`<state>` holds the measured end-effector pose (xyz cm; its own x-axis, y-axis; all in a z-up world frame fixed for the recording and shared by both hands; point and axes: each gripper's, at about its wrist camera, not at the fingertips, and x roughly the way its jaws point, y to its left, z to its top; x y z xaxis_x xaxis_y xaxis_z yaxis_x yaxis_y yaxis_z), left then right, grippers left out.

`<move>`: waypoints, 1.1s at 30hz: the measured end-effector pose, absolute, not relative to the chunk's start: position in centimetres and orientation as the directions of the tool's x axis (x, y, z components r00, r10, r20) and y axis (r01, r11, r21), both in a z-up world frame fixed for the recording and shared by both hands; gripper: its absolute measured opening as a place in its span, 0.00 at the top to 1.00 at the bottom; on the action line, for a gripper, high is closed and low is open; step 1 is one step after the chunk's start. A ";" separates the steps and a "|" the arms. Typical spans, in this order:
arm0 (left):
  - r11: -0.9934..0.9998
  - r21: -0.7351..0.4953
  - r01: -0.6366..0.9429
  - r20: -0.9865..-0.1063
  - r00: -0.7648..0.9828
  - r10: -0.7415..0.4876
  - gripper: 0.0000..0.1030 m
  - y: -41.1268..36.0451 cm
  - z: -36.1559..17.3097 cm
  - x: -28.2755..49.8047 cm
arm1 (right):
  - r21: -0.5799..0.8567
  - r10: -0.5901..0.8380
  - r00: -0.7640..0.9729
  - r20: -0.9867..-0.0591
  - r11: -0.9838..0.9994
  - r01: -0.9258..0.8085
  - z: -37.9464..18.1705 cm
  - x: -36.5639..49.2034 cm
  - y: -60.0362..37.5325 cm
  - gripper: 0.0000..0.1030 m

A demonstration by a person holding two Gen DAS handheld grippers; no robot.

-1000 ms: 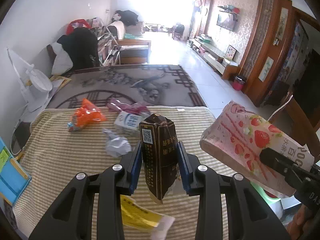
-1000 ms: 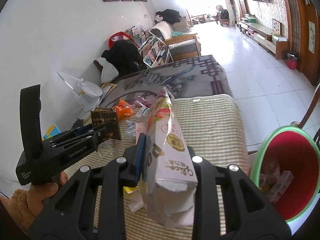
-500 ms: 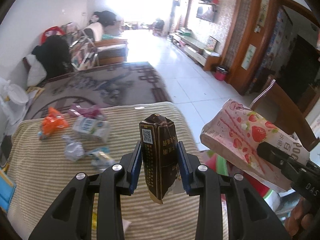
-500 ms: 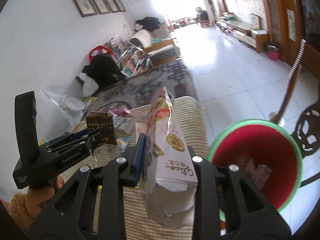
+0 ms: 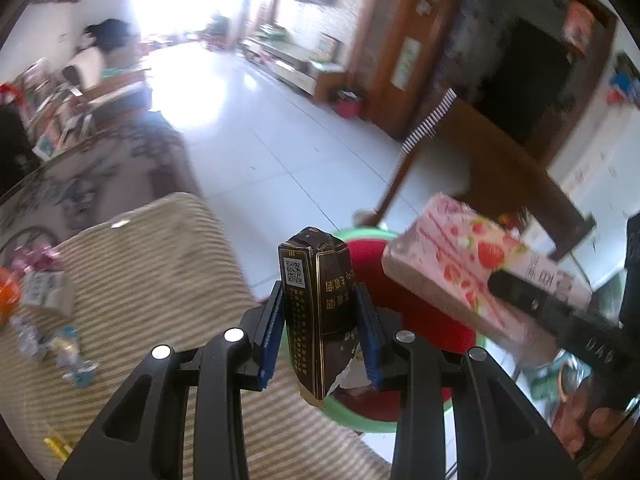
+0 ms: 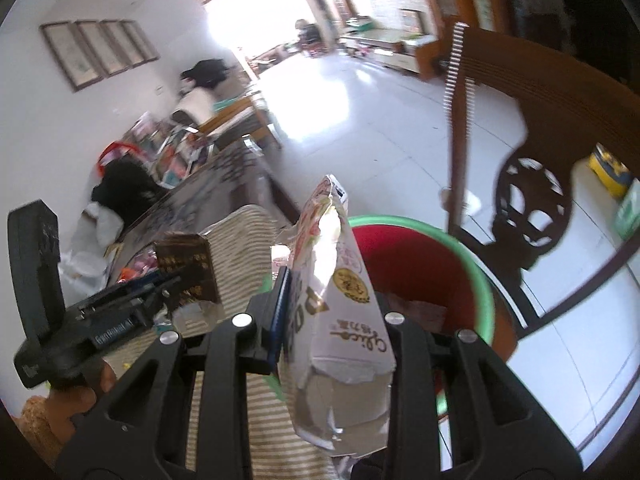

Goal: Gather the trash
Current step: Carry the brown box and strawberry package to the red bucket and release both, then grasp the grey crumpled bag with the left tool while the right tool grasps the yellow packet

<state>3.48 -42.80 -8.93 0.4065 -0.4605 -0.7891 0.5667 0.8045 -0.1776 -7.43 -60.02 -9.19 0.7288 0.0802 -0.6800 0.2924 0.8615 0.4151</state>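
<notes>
1. Both grippers swung right off the striped desk (image 5: 152,272); bin (image 6: 472,276) now sits just ahead of the fingers, it was at frame edge a second ago.
2. Left gripper (image 5: 320,320): fingers clamped on dark carton (image 5: 316,300), upright, in front of the bin rim.
3. Right gripper (image 6: 332,320): fingers clamped on pink snack box (image 6: 340,292), over the bin's near rim.
4. Bin: green rim, red inside, wrappers at the bottom.
5. Loose trash (image 5: 44,292) left on desk, far left.
</notes>
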 end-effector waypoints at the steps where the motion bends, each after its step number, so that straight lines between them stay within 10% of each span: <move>1: 0.793 -0.181 0.582 -0.796 0.387 -0.465 0.69 -43.6 -9.4 3.3 | 0.411 0.067 0.726 -0.684 0.858 0.308 -9.3 -7.8 -60.5 0.73; 9: 0.763 -0.195 0.617 -0.823 0.319 -0.469 0.69 -46.3 -11.3 3.3 | 0.408 0.033 0.707 -0.706 0.836 0.368 -10.4 -8.7 -62.5 0.73; 12: 0.765 -0.183 0.617 -0.834 0.315 -0.454 0.56 -46.2 -11.6 3.8 | 0.408 0.036 0.706 -0.707 0.836 0.366 -10.5 -8.4 -62.6 0.71; 14: 0.773 -0.176 0.610 -0.826 0.335 -0.453 0.38 -45.7 -11.4 3.9 | 0.415 0.030 0.707 -0.707 0.826 0.381 -10.5 -8.2 -62.6 0.50; 33: 0.924 -0.197 0.327 -0.797 0.496 -0.345 0.33 -28.1 -9.5 4.9 | 0.401 0.222 0.655 -0.722 0.906 0.136 -9.9 -1.1 -49.4 0.33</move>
